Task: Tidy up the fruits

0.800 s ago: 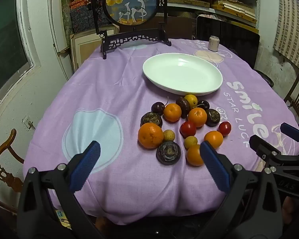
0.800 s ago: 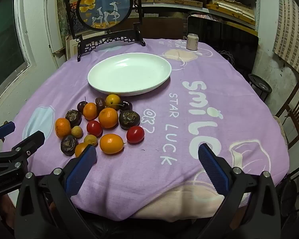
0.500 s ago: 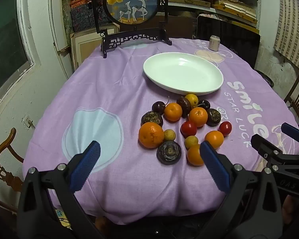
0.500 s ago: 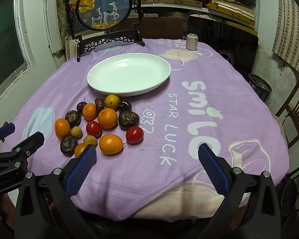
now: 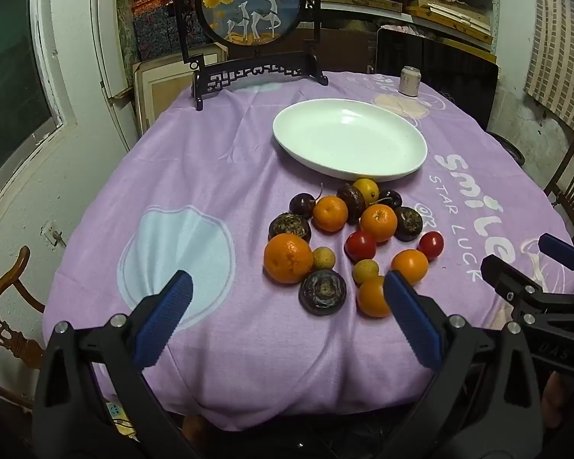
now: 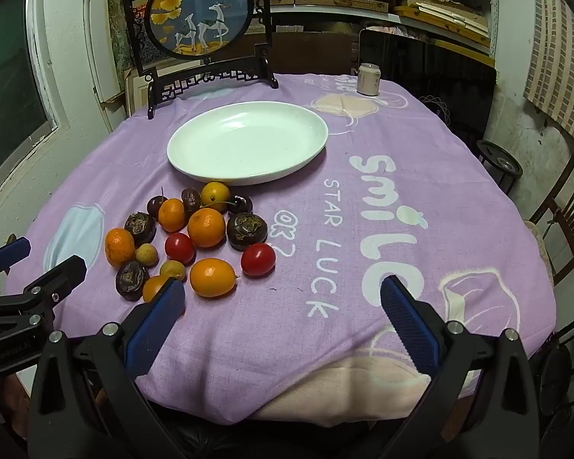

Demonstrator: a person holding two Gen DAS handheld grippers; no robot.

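A round worktop [image 5: 195, 176] covered in a purple cloth carries a white oval plate [image 5: 350, 139] with nothing in it, set toward the far side. Just in front of the plate, on the near side, lies a loose cluster of fruits [image 5: 354, 237] resting directly on the cloth: several oranges, including a large orange [image 5: 288, 260] at the left edge of the group, two red tomatoes [image 6: 258, 259], a few small pale yellow fruits, dark stemmed cherries, and some wrinkled dark purple fruits, one dark wrinkled fruit [image 5: 322, 291] sitting nearest the front edge. A yellow fruit [image 6: 215, 192] at the back of the cluster lies just beside the plate's rim. The left gripper [image 5: 283, 298] hangs over the near edge of the worktop, tilted downward, its blue-padded jaws spread wide with nothing between them; its right pad overlaps the closest orange in the view, though whether they touch cannot be told. The right gripper [image 6: 283, 298] is held alongside it to the right, likewise angled down, its jaws spread wide and holding nothing, over bare cloth near white lettering. At the far edge stand a dark carved frame holding a round deer picture [image 6: 201, 13] and a small can [image 6: 369, 78]. Wooden chairs [image 5: 4, 306] stand around the worktop.
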